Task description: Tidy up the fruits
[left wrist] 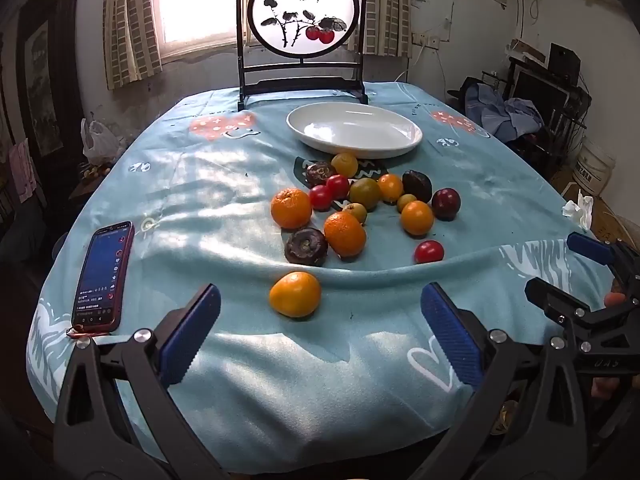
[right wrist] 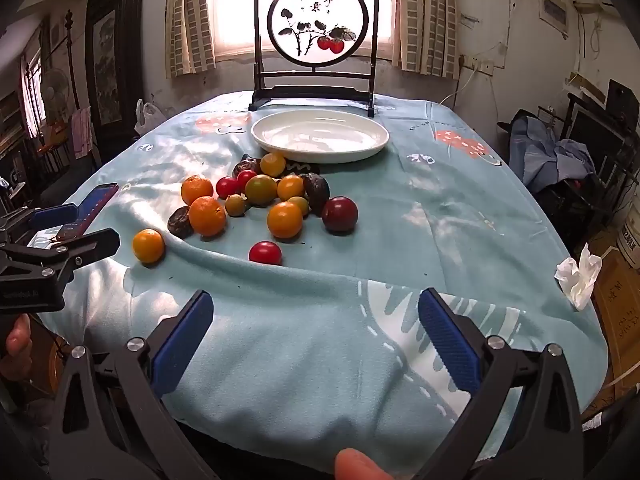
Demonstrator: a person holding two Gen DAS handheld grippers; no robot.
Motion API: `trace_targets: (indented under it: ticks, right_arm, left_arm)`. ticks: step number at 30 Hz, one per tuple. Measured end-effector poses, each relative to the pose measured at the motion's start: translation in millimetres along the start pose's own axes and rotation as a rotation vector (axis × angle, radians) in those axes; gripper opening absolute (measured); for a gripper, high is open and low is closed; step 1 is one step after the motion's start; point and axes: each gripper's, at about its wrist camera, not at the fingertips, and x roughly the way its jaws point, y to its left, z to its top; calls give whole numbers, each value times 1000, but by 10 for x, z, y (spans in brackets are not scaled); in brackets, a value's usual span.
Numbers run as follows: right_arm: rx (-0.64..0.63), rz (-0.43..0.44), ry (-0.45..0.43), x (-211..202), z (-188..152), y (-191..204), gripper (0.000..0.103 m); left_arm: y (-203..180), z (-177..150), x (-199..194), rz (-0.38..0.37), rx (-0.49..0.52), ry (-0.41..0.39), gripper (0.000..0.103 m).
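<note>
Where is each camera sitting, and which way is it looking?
Left wrist: on the left hand-held gripper, open at the near edge, facing the lone orange fruit, white oval plate and red-cased phone; right hand-held gripper's tip at right.
Right wrist: on the right hand-held gripper, open, facing the red tomato; a fingertip below.
Shared: plate, fruit pile, blue tablecloth, painted screen.

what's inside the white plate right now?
Nothing: the white plate shows only bare glaze and window glare in both views. All the fruit lies on the cloth in front of it; the closest, a small orange fruit, sits just outside the near rim. The cloth under the plate is hidden.
</note>
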Motion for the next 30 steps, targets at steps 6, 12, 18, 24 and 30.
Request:
trace_targets:
  ticks: [6, 12, 18, 24, 30]
  right_arm:
    - [1, -1, -2, 3, -1, -2, 102]
    - [2, 5, -4, -1, -1, -3, 102]
    - [2, 4, -4, -9, 2, 15, 102]
    - [4, 7, -4, -12, 0, 19, 102]
    - [3, 7, -3, -15, 1, 25, 102]
  left_arm:
    - [-3, -26, -33, -3, -3, -32, 101]
    - [20, 12, -6, -6, -6, -17, 101]
    - [14, 0, 6, -2, -7, -14, 101]
    - [5, 13, 1, 4, -4, -12, 101]
    - [6, 18, 8, 2, -4, -14, 101]
